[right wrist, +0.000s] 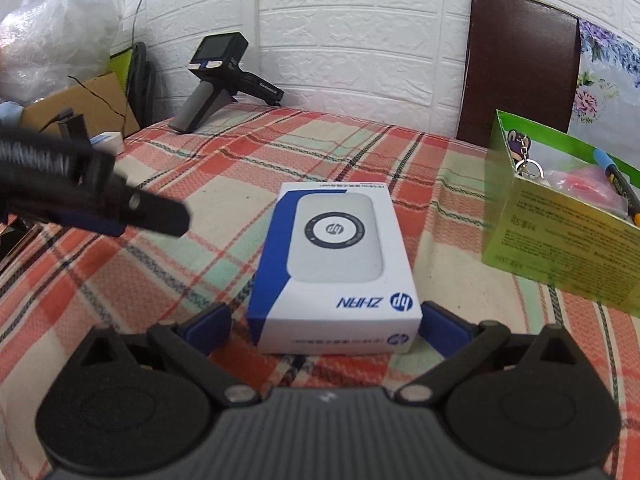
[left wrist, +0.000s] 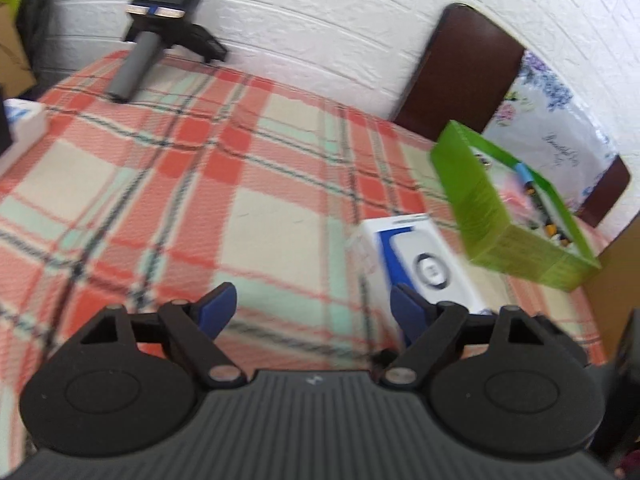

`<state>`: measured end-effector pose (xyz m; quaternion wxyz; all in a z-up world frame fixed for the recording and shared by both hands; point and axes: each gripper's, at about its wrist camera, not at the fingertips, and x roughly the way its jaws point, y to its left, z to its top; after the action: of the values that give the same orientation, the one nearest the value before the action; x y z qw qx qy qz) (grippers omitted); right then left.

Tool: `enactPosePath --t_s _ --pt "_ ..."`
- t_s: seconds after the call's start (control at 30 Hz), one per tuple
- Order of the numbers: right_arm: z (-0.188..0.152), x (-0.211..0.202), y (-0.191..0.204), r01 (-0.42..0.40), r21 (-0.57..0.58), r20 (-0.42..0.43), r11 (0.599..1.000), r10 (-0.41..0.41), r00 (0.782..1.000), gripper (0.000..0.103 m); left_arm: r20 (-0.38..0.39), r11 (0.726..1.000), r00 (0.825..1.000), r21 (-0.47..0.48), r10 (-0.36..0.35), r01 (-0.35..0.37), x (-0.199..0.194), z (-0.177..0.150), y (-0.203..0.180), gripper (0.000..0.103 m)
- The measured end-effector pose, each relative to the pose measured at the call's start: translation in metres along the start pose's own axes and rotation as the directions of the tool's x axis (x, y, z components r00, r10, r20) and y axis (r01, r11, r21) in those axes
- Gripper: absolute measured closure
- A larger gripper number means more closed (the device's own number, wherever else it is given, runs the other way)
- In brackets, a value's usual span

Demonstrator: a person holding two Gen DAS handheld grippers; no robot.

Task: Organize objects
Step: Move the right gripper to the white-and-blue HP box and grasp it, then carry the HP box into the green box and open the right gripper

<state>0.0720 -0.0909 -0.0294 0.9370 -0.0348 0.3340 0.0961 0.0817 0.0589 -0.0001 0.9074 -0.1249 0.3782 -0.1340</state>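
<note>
The white-and-blue HP box (right wrist: 334,268) lies flat on the plaid-covered table (right wrist: 224,184), between the right gripper's (right wrist: 326,322) spread fingers, ungripped. Left gripper (left wrist: 314,308) is open, empty. The green box (right wrist: 560,232) already holds small items; this box likely remains.

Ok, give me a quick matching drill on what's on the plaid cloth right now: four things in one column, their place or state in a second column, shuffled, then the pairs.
Things:
1. white and blue box
2. green box
3. black handheld device
4. right gripper

Places or states:
A. at the far edge of the cloth, by the white wall
B. open, its fingers either side of a box's near end
C. lying flat in the middle of the cloth
D. open-topped, with a keychain and a pen inside

Pairs: 1-C, 2-D, 3-A, 4-B
</note>
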Motion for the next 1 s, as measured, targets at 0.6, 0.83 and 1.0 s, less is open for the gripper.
enactPosePath --t_s 0.6,0.83,1.0 --pt "0.001 -0.050 -0.035 0.032 0.027 0.197 0.999 -0.036 0.980 0.024 -0.007 0.976 0.980 0.092 -0.198 0.197 0.021 0.023 -0.092 0.043" --pt "0.022 -0.072 -0.132 0.167 0.140 0.301 0.976 -0.203 0.932 0.024 0.010 0.910 0.957 0.314 -0.290 0.272 0.044 0.056 -0.207 0.042" --pt "0.033 -0.064 -0.209 0.234 0.230 0.274 0.945 -0.293 0.916 0.024 -0.019 0.860 0.948 0.416 -0.316 0.295 0.085 0.064 -0.287 0.040"
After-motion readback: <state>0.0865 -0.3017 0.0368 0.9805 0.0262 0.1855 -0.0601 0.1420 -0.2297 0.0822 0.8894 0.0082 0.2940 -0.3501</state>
